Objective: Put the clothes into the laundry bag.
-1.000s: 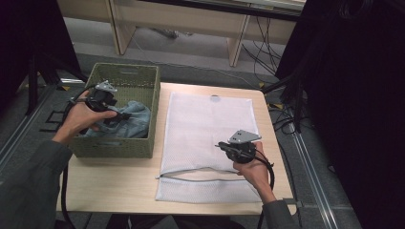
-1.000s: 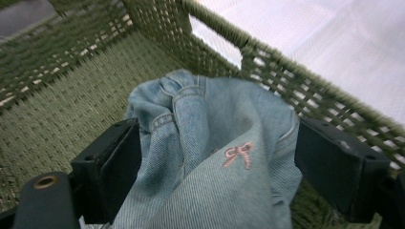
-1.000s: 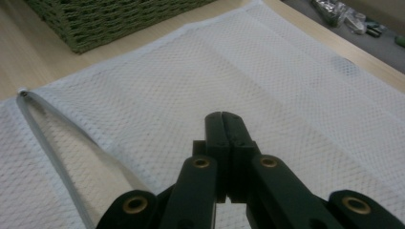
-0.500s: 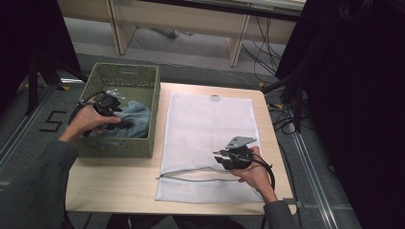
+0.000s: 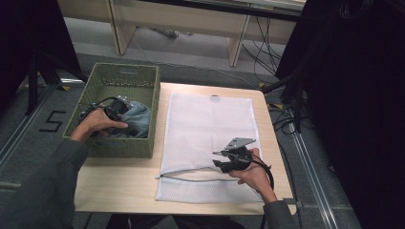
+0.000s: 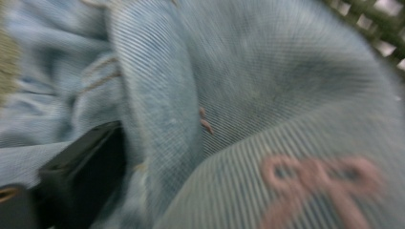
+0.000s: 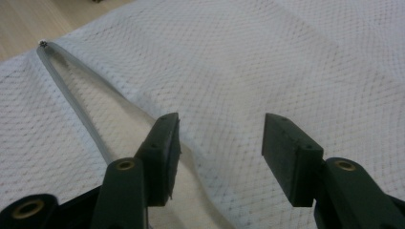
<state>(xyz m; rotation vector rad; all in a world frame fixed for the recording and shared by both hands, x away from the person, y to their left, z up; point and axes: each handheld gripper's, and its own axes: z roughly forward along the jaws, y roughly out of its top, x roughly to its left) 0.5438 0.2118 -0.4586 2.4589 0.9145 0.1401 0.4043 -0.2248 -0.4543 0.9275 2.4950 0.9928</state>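
Left tongs (image 5: 117, 106), buried in the denim garment (image 5: 136, 119), grip unclear; right tongs (image 7: 217, 143) gape at the mesh bag's (image 5: 210, 124) six-o'clock mouth, which may collapse unpinched.

high view overhead, facing forward-down; right gripper view close over mesh bag (image 7: 286, 57), shared with high view.
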